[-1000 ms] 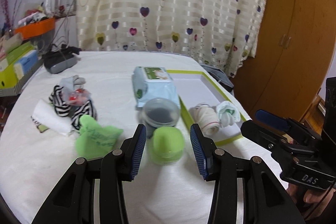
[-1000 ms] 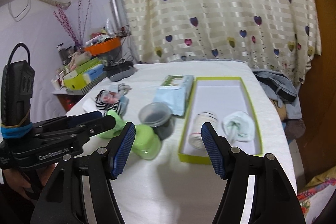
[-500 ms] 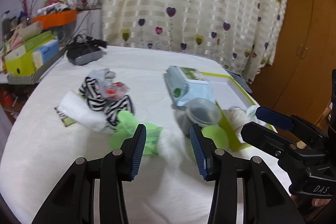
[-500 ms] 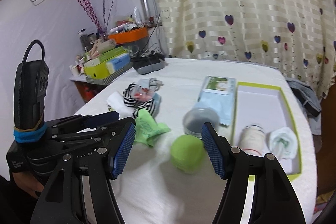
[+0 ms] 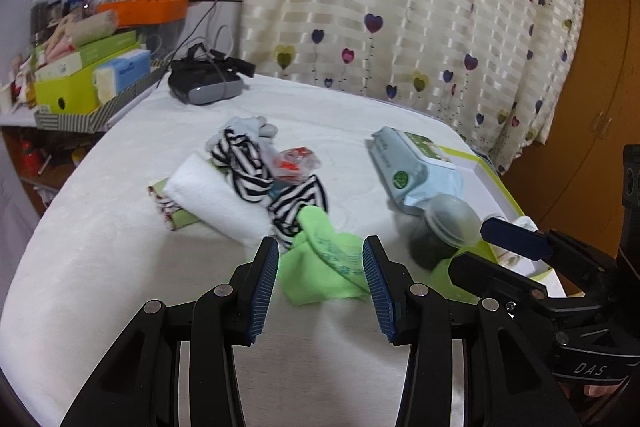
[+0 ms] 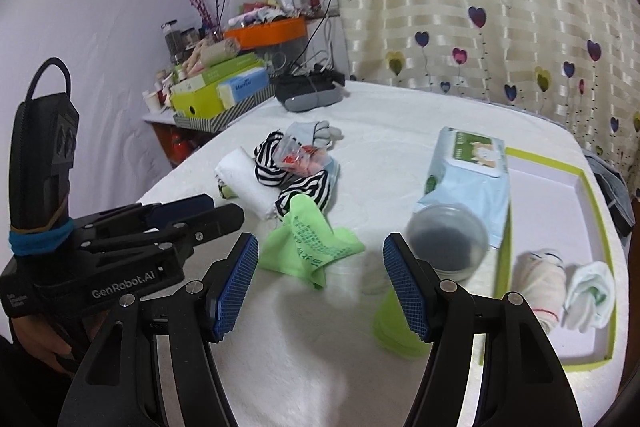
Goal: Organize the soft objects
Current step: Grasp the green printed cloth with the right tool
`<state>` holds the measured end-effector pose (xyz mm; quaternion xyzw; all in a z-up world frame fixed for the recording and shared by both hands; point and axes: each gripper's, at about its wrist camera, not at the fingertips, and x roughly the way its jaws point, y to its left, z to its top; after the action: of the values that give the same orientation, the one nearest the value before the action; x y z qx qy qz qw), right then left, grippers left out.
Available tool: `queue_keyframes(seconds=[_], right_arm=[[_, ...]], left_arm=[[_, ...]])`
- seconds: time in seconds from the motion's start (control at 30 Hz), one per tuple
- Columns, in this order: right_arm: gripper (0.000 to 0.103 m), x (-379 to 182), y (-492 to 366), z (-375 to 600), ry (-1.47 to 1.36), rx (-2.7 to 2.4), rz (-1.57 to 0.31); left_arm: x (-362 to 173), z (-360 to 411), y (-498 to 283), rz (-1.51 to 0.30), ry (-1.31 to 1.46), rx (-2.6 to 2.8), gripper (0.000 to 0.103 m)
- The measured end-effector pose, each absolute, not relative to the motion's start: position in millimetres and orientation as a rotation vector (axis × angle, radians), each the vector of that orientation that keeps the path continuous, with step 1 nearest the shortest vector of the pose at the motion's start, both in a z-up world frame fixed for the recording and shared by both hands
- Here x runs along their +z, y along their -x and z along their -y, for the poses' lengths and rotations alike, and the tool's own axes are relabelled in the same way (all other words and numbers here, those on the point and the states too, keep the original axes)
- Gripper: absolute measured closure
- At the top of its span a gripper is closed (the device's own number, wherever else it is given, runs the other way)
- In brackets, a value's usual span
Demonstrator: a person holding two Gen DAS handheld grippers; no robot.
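Observation:
A lime-green sock (image 5: 324, 267) lies crumpled on the white tabletop. In the left wrist view it shows between the fingertips of my left gripper (image 5: 320, 259), which is open with its pads clear of the sock. Just behind it is a heap of black-and-white striped socks (image 5: 248, 167) on a folded white towel (image 5: 212, 199). My right gripper (image 6: 320, 255) is open and empty, with the same green sock (image 6: 308, 247) just ahead of it. A lime-rimmed tray (image 6: 548, 163) at the right holds a rolled cream sock (image 6: 540, 279) and a white sock (image 6: 590, 291).
A wipes pack (image 6: 468, 171), a clear jar (image 6: 448, 239) and a round green object (image 6: 394, 331) sit between the sock and the tray. A black headset (image 6: 308, 93) lies at the table's far side. Boxes crowd a shelf (image 6: 216, 95) to the left.
Both grippers have swung left across the table. The jar and the round green object, centred before, now sit to the right. The green sock has come into the middle of both views.

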<state>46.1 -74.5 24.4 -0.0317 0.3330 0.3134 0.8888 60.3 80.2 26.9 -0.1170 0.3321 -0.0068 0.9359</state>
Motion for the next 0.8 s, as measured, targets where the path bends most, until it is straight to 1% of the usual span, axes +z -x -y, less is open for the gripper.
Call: queue_keyframes(seconds=[0.57, 0.7, 0.8], right_arm=[[0.037, -19.0, -82.5, 10.8, 0.187, 0.693, -0.834], [0.037, -32.3, -90.3, 1.0, 0.219, 0.677, -0.874], [0.037, -42.2, -95.7, -4.3, 0.25, 0.652, -0.905]], left_arm=[[1.5, -142.0, -75.7, -0.703, 0.336, 0.072, 0.059], [-3.0, -153.9, -80.1, -0.701, 0.356, 0.082, 0.056], [-6.9, -159.2, -85.6, -0.706, 0.372, 0.08, 0.056]])
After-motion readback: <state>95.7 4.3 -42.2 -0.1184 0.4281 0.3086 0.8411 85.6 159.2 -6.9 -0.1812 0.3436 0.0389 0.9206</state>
